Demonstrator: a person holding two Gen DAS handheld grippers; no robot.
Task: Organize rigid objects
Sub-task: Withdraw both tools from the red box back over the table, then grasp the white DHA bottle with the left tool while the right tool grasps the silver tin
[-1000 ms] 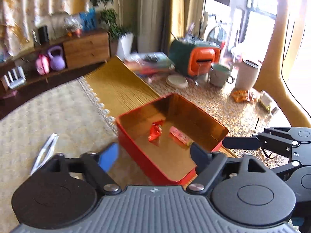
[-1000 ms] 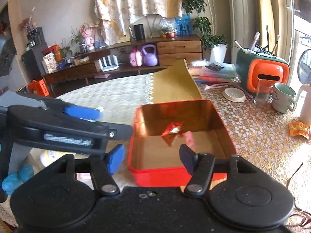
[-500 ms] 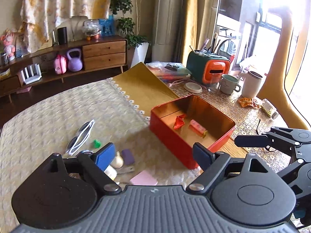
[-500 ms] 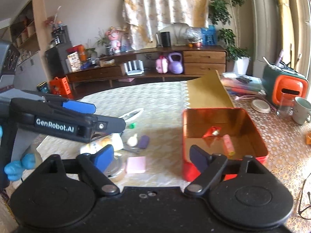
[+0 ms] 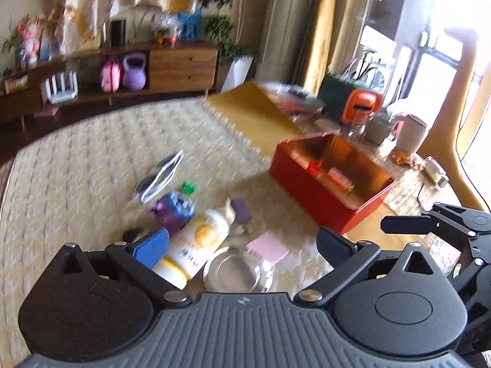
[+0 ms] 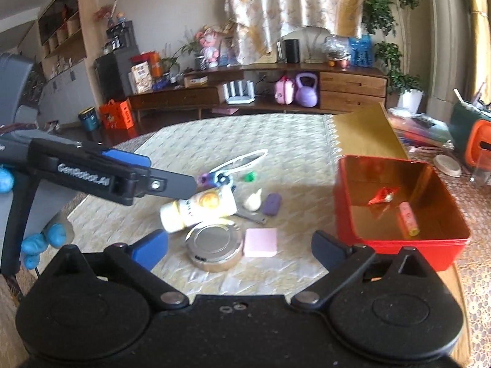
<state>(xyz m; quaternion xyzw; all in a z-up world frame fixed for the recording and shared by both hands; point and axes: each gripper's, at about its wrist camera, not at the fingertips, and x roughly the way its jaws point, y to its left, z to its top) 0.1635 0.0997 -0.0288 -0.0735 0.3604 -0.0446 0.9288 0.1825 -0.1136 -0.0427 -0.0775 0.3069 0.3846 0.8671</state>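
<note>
A red tin box (image 5: 319, 199) (image 6: 399, 250) stands on the table with a red wrapper (image 6: 382, 194) and a pink tube (image 6: 407, 217) inside. Left of it, on the cream cloth, lie a white bottle (image 5: 196, 242) (image 6: 199, 207), a round metal tin (image 5: 236, 271) (image 6: 214, 245), a pink pad (image 5: 267, 247) (image 6: 260, 242), a small purple piece (image 6: 272, 204), white glasses (image 6: 242, 161) and a green bit (image 6: 249, 176). My left gripper (image 5: 242, 245) hangs over the bottle and tin, jaws opening, gripping nothing. My right gripper (image 6: 241, 247) hovers over the tin and pad, jaws opening, also empty.
The left gripper's fingers (image 6: 129, 181) cross the right wrist view from the left, held by a blue-gloved hand (image 6: 36, 242). Right of the box stand an orange and green case (image 5: 359, 104), a white jug (image 5: 411, 133) and a mug. A sideboard (image 6: 349, 89) lines the far wall.
Both grippers have drawn back and swung left from over the red box to the pile of loose things. Both pairs of jaws stand wider than before.
</note>
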